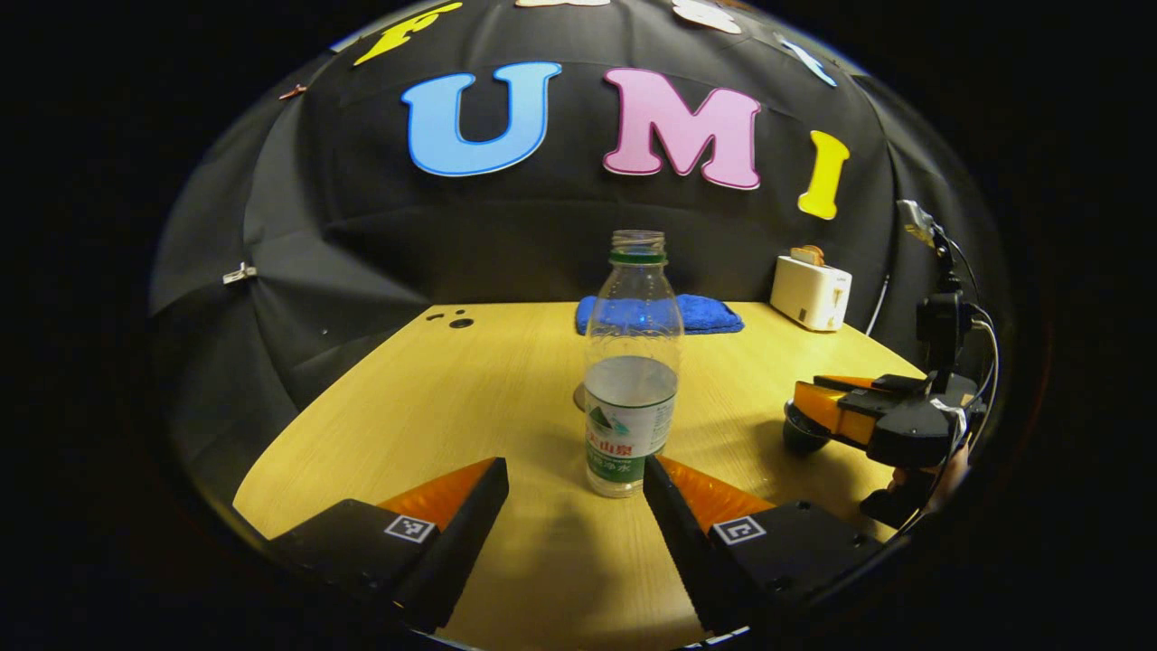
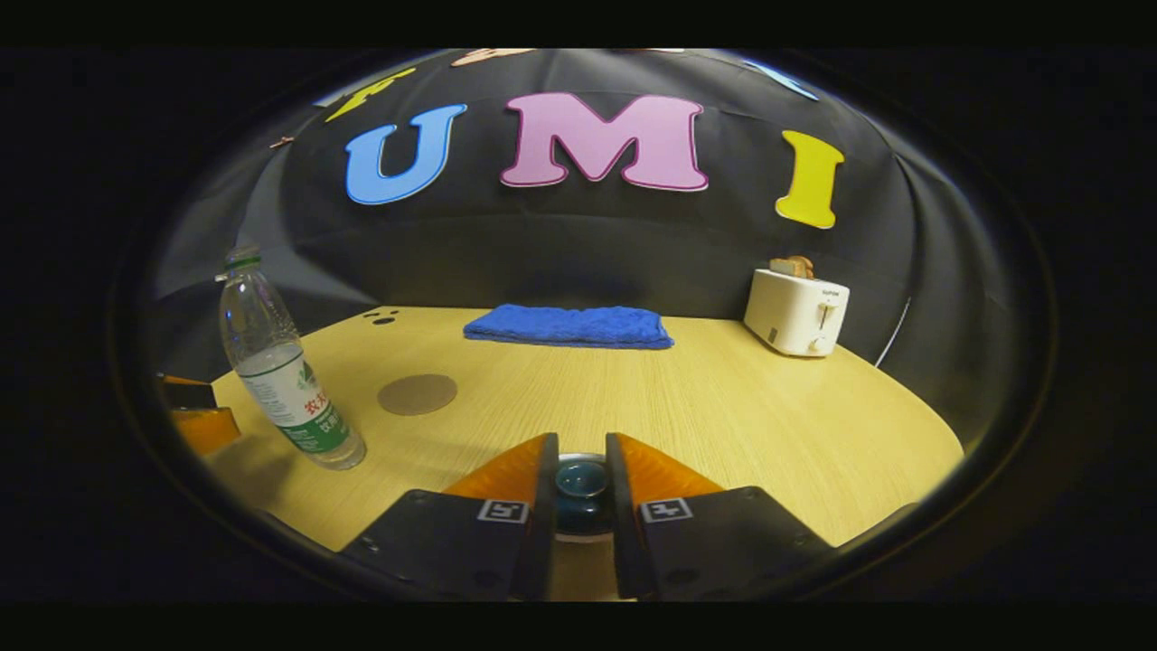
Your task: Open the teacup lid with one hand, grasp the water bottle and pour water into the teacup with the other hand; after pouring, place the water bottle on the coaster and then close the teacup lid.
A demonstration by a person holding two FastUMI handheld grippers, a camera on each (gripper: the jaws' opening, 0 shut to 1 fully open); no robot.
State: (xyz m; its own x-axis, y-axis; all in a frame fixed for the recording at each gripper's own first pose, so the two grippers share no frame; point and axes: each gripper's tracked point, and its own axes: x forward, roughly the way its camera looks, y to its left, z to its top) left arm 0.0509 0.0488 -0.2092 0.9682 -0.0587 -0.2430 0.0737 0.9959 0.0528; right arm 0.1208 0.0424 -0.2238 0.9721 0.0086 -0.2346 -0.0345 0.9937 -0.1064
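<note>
We are working on the first step: the lid [image 2: 581,477] is sitting between the fingers of our right gripper [image 2: 578,470], which are drawn in close on either side of its knob. They are looking closed on it, though we cannot tell for sure that both are pressing. In the left gripper view that same gripper [image 1: 818,416] is hovering low over the dark cup [image 1: 800,436] at the right of the table [image 1: 434,398], so we are judging the lid as not yet lifted away.

Our left gripper [image 1: 575,484] is standing wide open, with the bottle [image 1: 632,380] upright just ahead of the gap, nearer its right-hand finger and touching neither. The bottle is uncapped and roughly half full.

Next, we are thinking the right gripper needs a straight lift to clear the cup, while the left needs to advance until the bottle sits between its fingers, then close around the labelled part.

The coaster [image 2: 417,394] is lying on the table just beyond the bottle. A blue cloth [image 2: 568,325] and a toaster [image 2: 795,310] are sitting well apart from this, at the far edge.
</note>
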